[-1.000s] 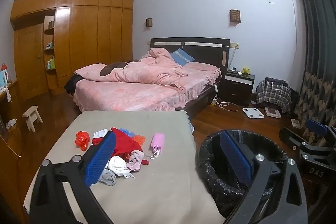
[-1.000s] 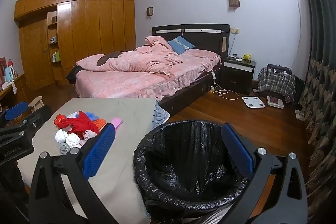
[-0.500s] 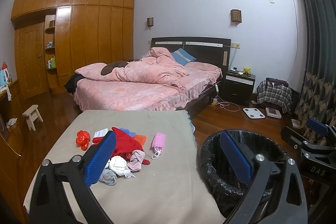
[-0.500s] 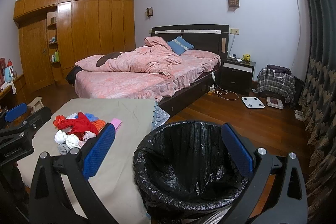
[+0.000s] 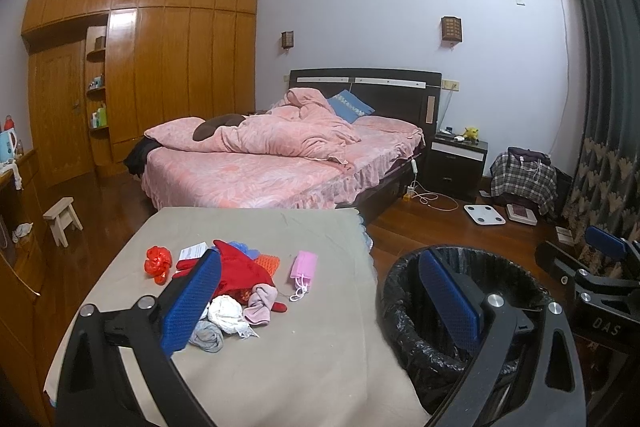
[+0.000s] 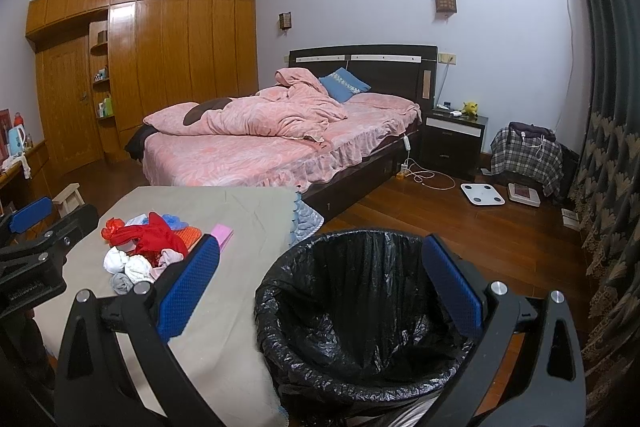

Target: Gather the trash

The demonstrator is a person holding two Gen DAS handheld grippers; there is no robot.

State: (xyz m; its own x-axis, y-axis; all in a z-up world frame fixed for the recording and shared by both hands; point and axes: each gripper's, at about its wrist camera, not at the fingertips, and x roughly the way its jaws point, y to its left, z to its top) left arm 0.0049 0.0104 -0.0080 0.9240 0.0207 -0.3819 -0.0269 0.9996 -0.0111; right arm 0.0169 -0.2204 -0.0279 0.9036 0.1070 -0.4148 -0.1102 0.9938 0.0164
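Observation:
A pile of trash (image 5: 236, 283) lies on the beige table (image 5: 280, 347): red cloth, white and grey wads, a red crumpled bag (image 5: 159, 263), a pink face mask (image 5: 303, 267). The pile also shows in the right wrist view (image 6: 148, 251). A bin with a black liner (image 6: 360, 311) stands right of the table; it also shows in the left wrist view (image 5: 404, 311). My left gripper (image 5: 320, 299) is open and empty above the table's near part. My right gripper (image 6: 320, 283) is open and empty above the bin's near rim.
A bed with pink bedding (image 5: 272, 163) stands behind the table. A small wooden stool (image 5: 62, 219) is on the floor at left. A nightstand (image 5: 456, 159), a white scale (image 5: 484, 215) and a plaid-covered pile (image 5: 524, 179) are at right. Wooden wardrobes (image 5: 160, 87) line the left wall.
Both views shift only slightly. Both grippers stay open and empty.

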